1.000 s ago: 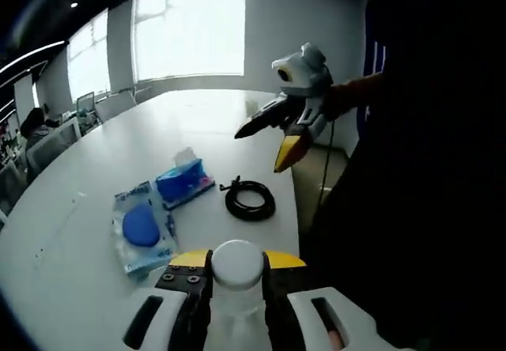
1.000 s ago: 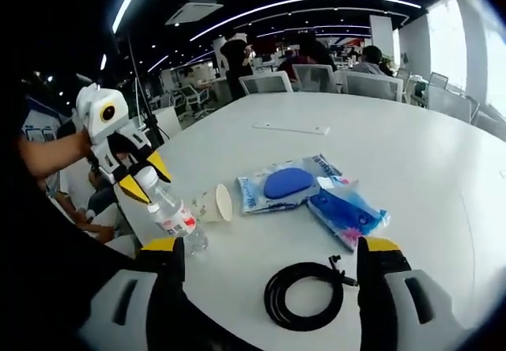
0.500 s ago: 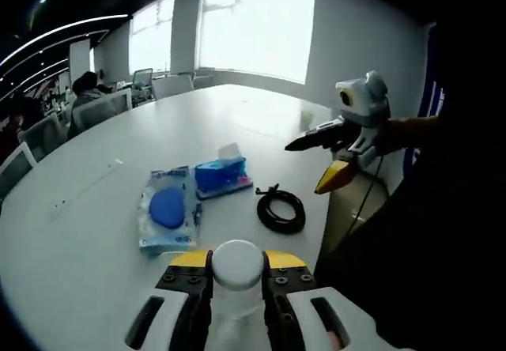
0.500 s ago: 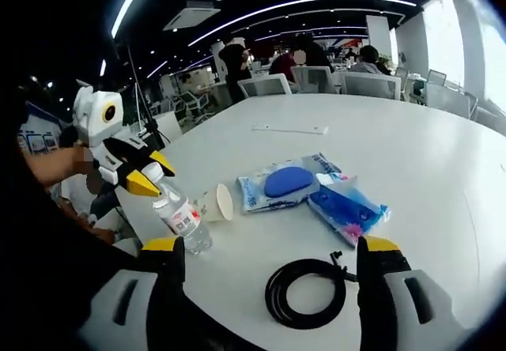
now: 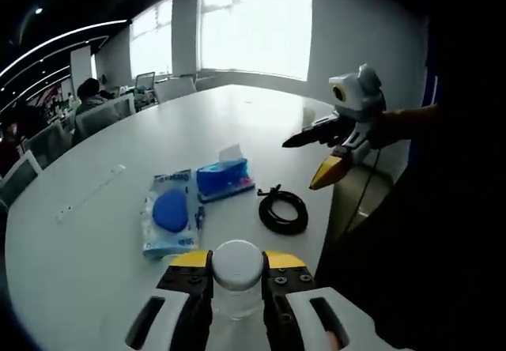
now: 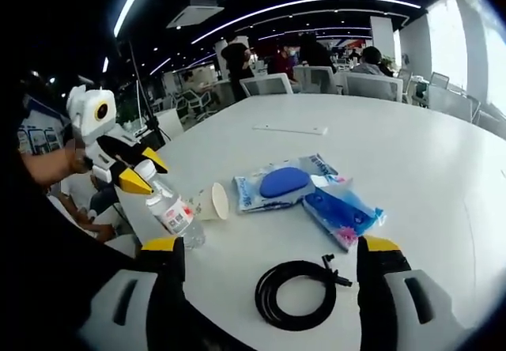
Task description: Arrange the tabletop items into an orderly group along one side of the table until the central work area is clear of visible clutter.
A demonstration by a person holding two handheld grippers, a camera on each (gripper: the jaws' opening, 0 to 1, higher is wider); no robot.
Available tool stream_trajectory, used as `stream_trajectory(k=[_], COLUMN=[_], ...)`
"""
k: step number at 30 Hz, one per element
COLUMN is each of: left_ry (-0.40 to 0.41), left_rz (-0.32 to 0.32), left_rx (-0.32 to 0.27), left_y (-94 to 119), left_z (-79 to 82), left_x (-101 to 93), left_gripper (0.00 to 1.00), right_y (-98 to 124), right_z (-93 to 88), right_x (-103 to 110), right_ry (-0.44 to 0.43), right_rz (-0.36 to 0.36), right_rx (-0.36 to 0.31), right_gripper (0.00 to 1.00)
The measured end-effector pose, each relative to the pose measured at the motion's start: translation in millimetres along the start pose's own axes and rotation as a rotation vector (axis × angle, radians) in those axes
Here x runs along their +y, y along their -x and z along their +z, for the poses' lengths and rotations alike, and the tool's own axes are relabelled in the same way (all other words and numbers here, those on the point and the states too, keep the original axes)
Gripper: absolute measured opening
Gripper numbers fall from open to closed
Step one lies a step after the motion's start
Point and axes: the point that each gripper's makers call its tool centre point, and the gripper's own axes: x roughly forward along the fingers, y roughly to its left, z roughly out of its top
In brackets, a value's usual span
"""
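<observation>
In the right gripper view, at the far left of the frame, the left claw holds a clear water bottle by its neck, the bottle leaning with its base on the white worktop near the edge; it seems held this way so it can be stood among the other items. Just right of it a paper cup lies on its side, then a blue wipes pack and a blue tissue pack touching each other at centre frame, so the items already lie in a loose row toward one edge. At lower centre a coiled black cable lies between the right claw's wide-spread, empty jaws, which likely marks it as the next thing to take. In the left gripper view the bottle's white cap sits pinched between the jaws at bottom centre, the two packs in mid frame, the cable right of them, and the right claw hovering open at upper right. Compared with half a second ago, the bottle leans a little lower and nearer the cup, and the right view's camera has shifted slightly, so the cable sits further left in the frame.
</observation>
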Motion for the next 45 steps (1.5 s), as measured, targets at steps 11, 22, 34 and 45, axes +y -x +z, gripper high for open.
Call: stream_trajectory(k=[11, 22, 34, 45], left_ry=[0.011, -0.007, -0.025, 0.001], left_rz=[0.002, 0.055, 0.109, 0.105], left_rx=[-0.052, -0.05, -0.007, 0.027], left_y=[41, 66, 59, 50], left_z=[40.2, 66.1, 45.9, 2.2], left_x=[16.8, 67.2, 120.0, 155.5], left_gripper=[0.2, 0.2, 0.2, 0.2], right_y=[-3, -8, -2, 0], right_z=[6.2, 13.2, 16.2, 20.2], right_x=[-2, -6, -13, -9], right_ry=[0.02, 0.002, -0.01, -0.007], right_rz=[0.001, -0.013, -0.059, -0.087], right_rx=[-0.003, -0.028, -0.037, -0.037], right_gripper=[0.88, 0.89, 0.89, 0.89])
